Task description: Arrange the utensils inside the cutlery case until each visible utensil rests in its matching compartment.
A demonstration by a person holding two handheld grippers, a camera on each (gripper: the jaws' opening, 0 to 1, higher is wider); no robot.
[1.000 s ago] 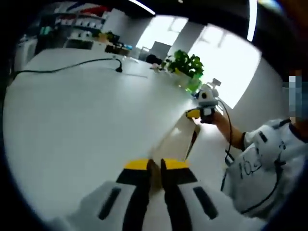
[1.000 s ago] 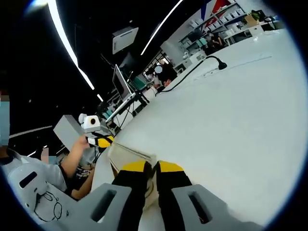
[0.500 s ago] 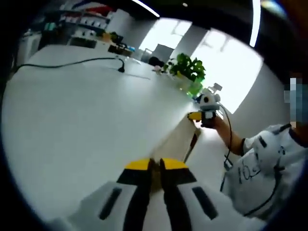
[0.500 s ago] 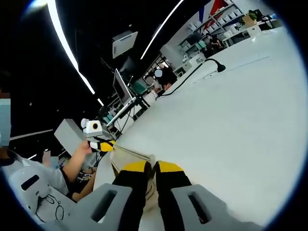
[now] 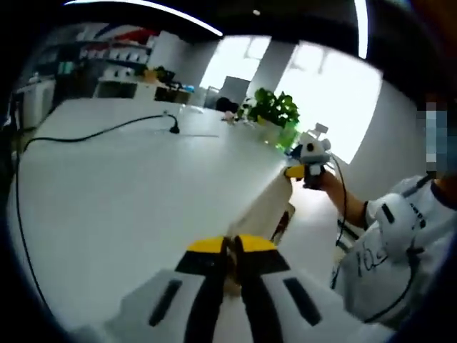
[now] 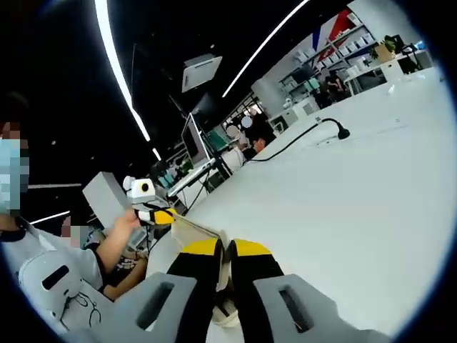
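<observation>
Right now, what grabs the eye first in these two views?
The beige cutlery case, held off the white table between both grippers: the left gripper is clamped on its near end, the right gripper on its far end. Behind them, a green plant against the bright window, and a black cable across the tabletop.

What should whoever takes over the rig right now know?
Left gripper: jaws closed on one end of the case.
Right gripper: jaws closed on the opposite end.
The case is held between them, at the white table's edge.
Utensils and compartments can't be made out.
Done: nothing sorted that I can see.
Left: set the case flat, then sort the utensils.
</observation>
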